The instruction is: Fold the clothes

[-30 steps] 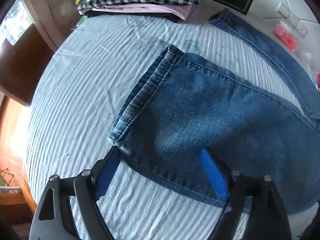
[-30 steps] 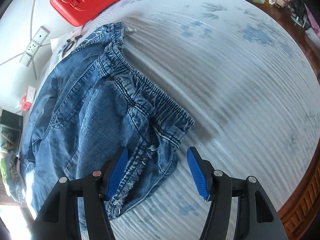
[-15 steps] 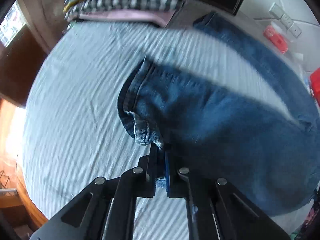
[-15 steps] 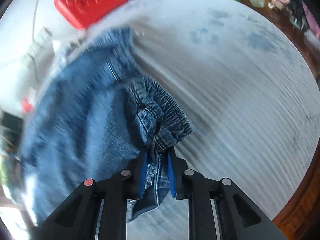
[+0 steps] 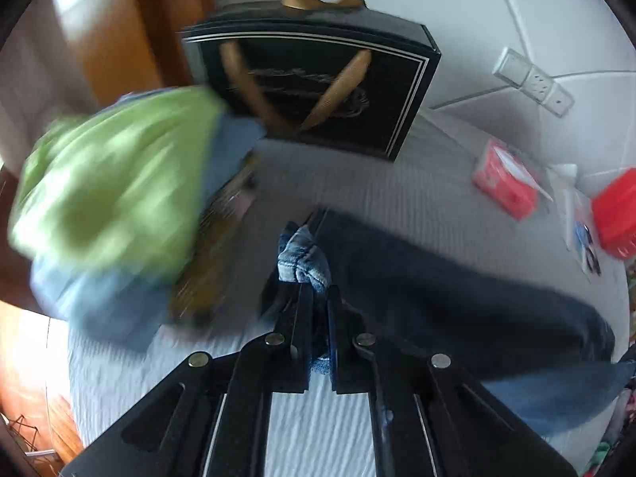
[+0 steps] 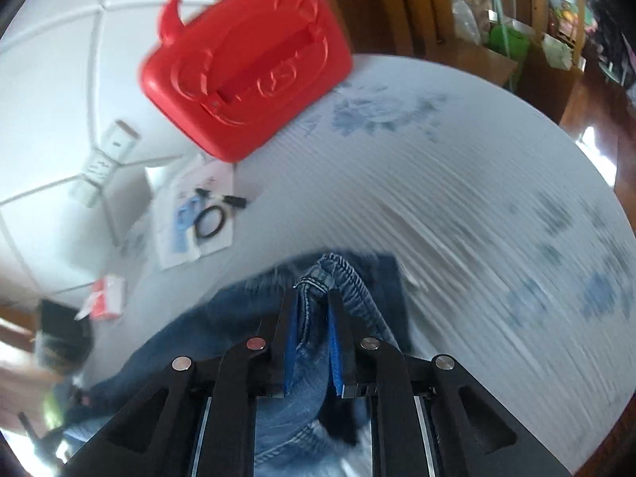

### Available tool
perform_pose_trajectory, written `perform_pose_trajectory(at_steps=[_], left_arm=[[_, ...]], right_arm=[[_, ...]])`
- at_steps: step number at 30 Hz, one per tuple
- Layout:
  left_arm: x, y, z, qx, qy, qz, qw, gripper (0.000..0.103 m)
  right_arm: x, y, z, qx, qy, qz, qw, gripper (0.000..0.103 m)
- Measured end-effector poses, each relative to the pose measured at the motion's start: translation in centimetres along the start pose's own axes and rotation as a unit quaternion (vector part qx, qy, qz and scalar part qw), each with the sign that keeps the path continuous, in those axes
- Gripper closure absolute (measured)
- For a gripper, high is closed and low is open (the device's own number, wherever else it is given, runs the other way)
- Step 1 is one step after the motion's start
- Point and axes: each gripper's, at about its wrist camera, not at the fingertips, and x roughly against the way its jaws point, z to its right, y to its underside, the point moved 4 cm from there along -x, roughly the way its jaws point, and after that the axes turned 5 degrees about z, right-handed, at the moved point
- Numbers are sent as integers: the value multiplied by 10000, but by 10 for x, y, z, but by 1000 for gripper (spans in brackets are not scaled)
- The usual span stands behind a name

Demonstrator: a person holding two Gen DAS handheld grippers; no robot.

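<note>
A pair of blue jeans (image 5: 457, 298) lies across the pale ribbed bedcover (image 5: 310, 429). My left gripper (image 5: 320, 298) is shut on the hem of one leg, and the bunched denim (image 5: 302, 256) sticks out past the fingertips, lifted off the cover. My right gripper (image 6: 314, 302) is shut on the waistband end of the jeans (image 6: 330, 274), also raised, with the denim (image 6: 222, 342) hanging down and to the left below it.
A blurred stack of folded clothes (image 5: 111, 183) with a green top stands at the left. A black gift bag (image 5: 318, 79), a small red box (image 5: 505, 187) and a red plastic case (image 6: 246, 63) stand near the white wall. Loose papers with a cable (image 6: 198, 214) lie near the case.
Both grippers went from open around the jeans to shut on them. They have since lifted the hem and waistband and swung toward the wall side of the bed.
</note>
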Motion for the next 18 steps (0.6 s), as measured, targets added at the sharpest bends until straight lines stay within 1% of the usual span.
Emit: perform_pose_trajectory(at_steps=[2,3,4,5,6,7,8,9,11,13,16,17,18], left_arm=[[-34,-17,8,184,34,-210,9996,97],[-53,-23,12,290,83,-450,9985,96],[-62,-24,14,352,113,-586,9976,93],[-69,-26,15,409,140,-709,9965,90],[-70,-30,18,365,213,-693,9967,78],[-67,-33,19,294,215,-627,9974,58],[-61,-36,20,230,187,-528,9982,48],[-53,-40,19,165,151,-368,9991,35],[-39,-41,12,113,41,-149,9998,33],[-28,-38,6,-17,-187,-82,9998,33],[-19,-19,-2,-251,-290,-66,9992,33],[-19,-11,-4,-281,-288,-74,9992,33],[-22,0,-6,-315,-278,-130,9990,33]], right_arm=[[-37,-11,-11,32,64,-223,9997,89],[-47,-13,-13,46,46,-298,9995,84],[-59,-16,-17,24,22,-342,9994,79],[-62,-18,-18,27,22,-330,9995,68],[-65,-19,-20,30,20,-316,9995,58],[-63,-20,-20,55,-14,-265,9996,51],[-60,-20,-21,97,-36,-204,9997,38],[-55,-21,-21,156,-12,-119,9998,26],[-43,-20,-22,299,7,48,9995,18],[-30,-14,-18,334,-86,121,9993,18],[-12,2,-6,391,-186,163,9989,18],[-7,9,-2,427,-179,162,9988,21],[-5,15,3,470,-97,158,9987,30]])
